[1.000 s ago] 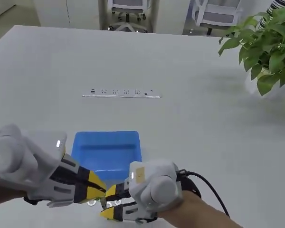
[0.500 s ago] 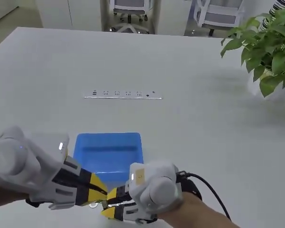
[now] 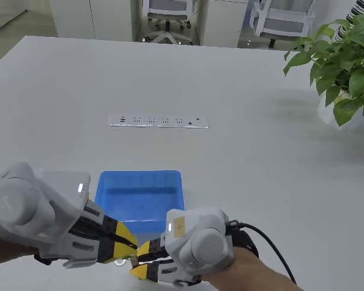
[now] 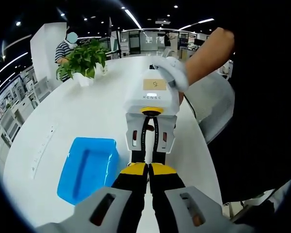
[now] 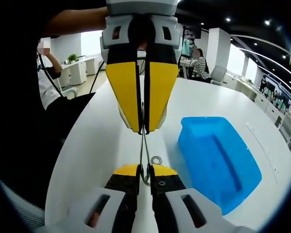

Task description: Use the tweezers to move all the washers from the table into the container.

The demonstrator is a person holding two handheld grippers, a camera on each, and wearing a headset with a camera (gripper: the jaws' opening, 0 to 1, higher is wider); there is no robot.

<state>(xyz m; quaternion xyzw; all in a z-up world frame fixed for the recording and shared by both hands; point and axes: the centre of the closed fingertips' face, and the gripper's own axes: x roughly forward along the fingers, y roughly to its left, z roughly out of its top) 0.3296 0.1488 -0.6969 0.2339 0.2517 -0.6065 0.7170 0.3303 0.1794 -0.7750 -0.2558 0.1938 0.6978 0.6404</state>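
Thin metal tweezers (image 5: 144, 148) run between the two grippers, which face each other tip to tip near the table's front edge. My right gripper (image 5: 145, 170) is shut on one end. My left gripper (image 5: 144, 130) comes in from the top of the right gripper view, its yellow jaws closed on the other end. In the head view the left gripper (image 3: 132, 245) points right and the right gripper (image 3: 138, 259) points left. One washer (image 5: 156, 159) lies flat on the table just beside the tweezers. The blue container (image 3: 139, 195) sits just behind the grippers, its inside bare as far as I see.
A white power strip (image 3: 159, 121) lies across the middle of the table. A potted plant (image 3: 346, 66) stands at the far right. A black cable (image 3: 268, 244) trails from the right gripper. Office chairs (image 3: 165, 11) stand beyond the far edge.
The head view has drifted a little, so the table sits lower in the picture. Both grippers stay tip to tip in front of the blue container.
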